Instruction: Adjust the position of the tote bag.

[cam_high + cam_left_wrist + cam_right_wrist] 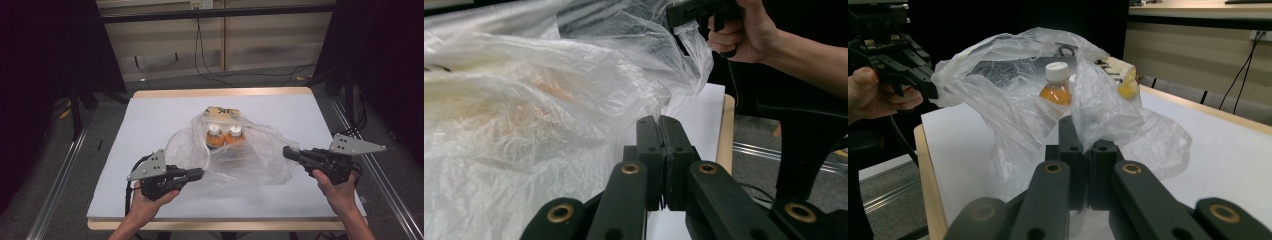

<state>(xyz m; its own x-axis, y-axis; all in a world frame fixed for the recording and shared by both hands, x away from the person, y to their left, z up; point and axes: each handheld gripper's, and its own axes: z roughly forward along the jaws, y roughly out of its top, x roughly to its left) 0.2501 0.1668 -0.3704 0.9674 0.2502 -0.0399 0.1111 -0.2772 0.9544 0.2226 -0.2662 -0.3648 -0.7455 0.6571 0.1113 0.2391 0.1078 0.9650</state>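
The clear plastic bag [235, 150] lies near the middle of the white mat [150, 120] that covers the table [220, 92], with its mouth turned toward the person's edge. Inside it stand 2 orange bottles [224, 136] with white caps, side by side and upright, caps pointing up; behind them, toward the far edge, sits a yellowish package with black print [220, 112], though whether it is fully under the film is hard to tell.

The bag spreads wider from left to right than from near to far, so its long axis runs across the table between the 2 hands. That fits how it is held: each hand has taken 1 side of the opening, probably to pull the mouth apart or to lift the whole bag with the bottles hanging in the middle.

The left gripper [200, 173] sits at the bag's near left edge. In the left gripper view its jaws are pressed together with a twist of film rising from between the tips, so it looks to be pinching the bag. The right gripper [286, 151] meets the bag's right edge; in the right gripper view its jaws are likewise closed with a fold of plastic at the tips, seemingly pinched

Beyond the table, black cables [250, 75] trail over the grey floor
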